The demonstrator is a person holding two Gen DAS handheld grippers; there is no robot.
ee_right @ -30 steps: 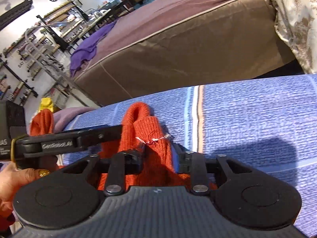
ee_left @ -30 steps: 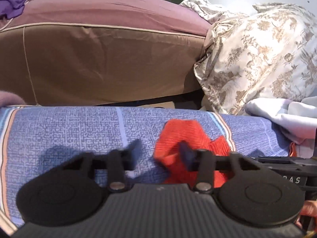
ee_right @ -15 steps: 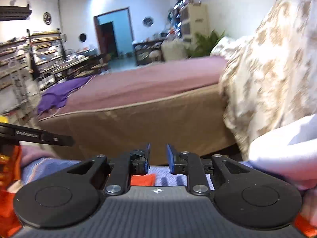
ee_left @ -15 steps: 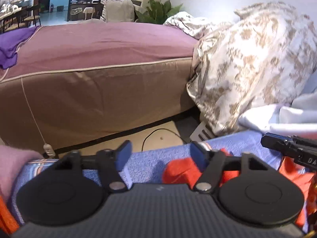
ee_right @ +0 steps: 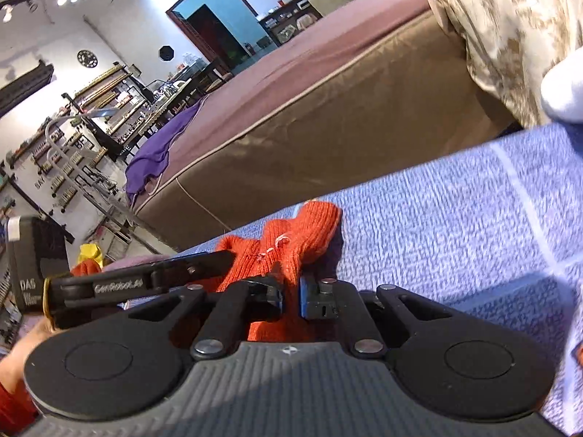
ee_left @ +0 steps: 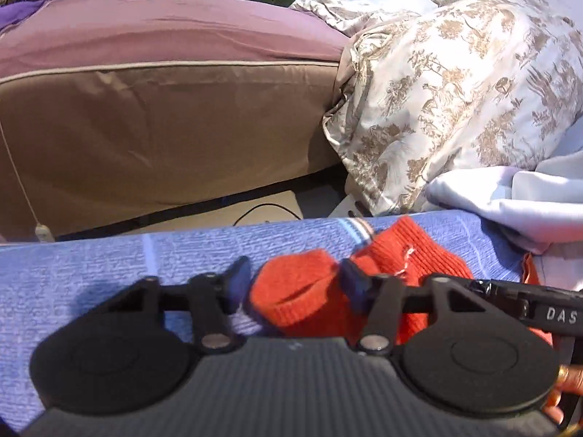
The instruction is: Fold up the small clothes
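Orange knit garment (ee_left: 382,273) bunched on the blue patterned cloth (ee_left: 109,255), brown mattress (ee_left: 164,127) and floral duvet (ee_left: 455,91) behind, white fabric (ee_left: 528,204) at right. Left gripper (ee_left: 295,284) spread wide around a rolled fold, not pinching. Right gripper (ee_right: 291,296) nearly closed, clamped on the knit. Shelving wall (ee_right: 73,127) and purple cloth (ee_right: 160,149) seen from right wrist only

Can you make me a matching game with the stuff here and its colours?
Things:
1. knitted garment
2. cloth under the garment
3. mattress side
4. patterned bedding

Colours:
A. brown
B. cream with tan print
C. orange-red
D. blue

Pairs: 1-C, 2-D, 3-A, 4-B
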